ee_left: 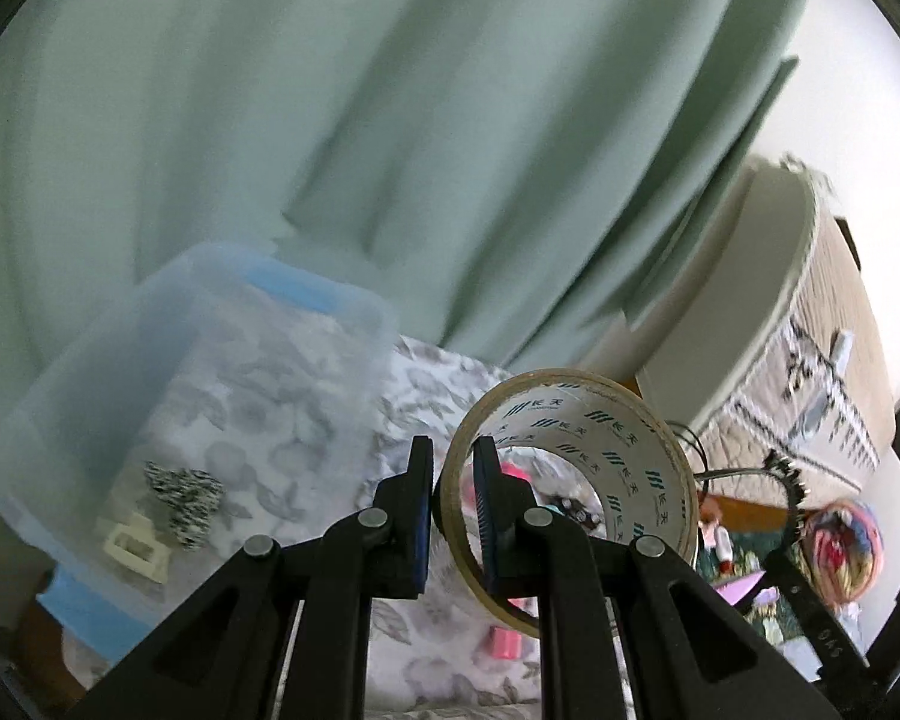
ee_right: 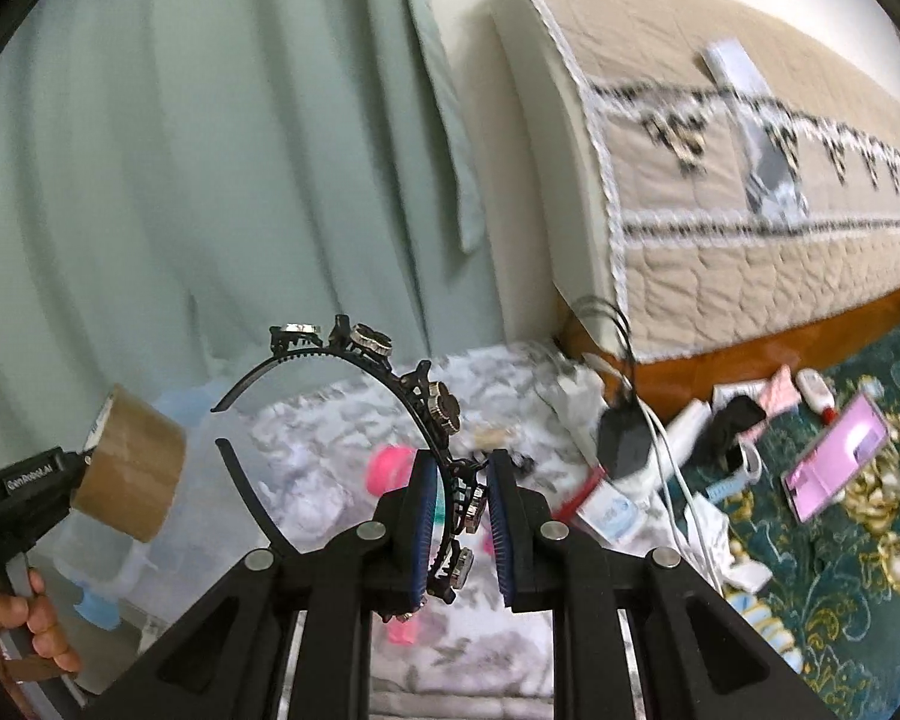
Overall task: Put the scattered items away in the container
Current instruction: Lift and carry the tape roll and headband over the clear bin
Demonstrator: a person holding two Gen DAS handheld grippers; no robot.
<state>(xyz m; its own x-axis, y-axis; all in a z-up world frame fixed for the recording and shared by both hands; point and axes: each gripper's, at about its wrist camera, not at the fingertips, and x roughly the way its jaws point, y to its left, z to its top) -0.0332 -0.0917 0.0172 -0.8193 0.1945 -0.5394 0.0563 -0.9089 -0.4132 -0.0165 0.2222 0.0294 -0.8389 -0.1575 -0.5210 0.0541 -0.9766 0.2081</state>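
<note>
Tape roll point(ee_left: 576, 480) is pinched through its wall by the left claw point(ee_left: 453, 516), carried in the air just right of the clear bin point(ee_left: 168, 372); a headband point(ee_right: 402, 414) is clamped in the right claw point(ee_right: 462, 516). Both appear mid-carry. Next, each must be lifted over the bin's rim and released inside, beside the clip point(ee_left: 135, 549). Open room is seen above the bin; curtains point(ee_left: 390, 120) hang close behind.

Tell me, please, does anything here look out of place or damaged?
Nothing looks damaged. The clutter is the odd part: a pink phone, cables and small packets lie scattered on the green carpet beside the bed. The tape roll and black headband are held in grippers, not yet in the clear container.
</note>
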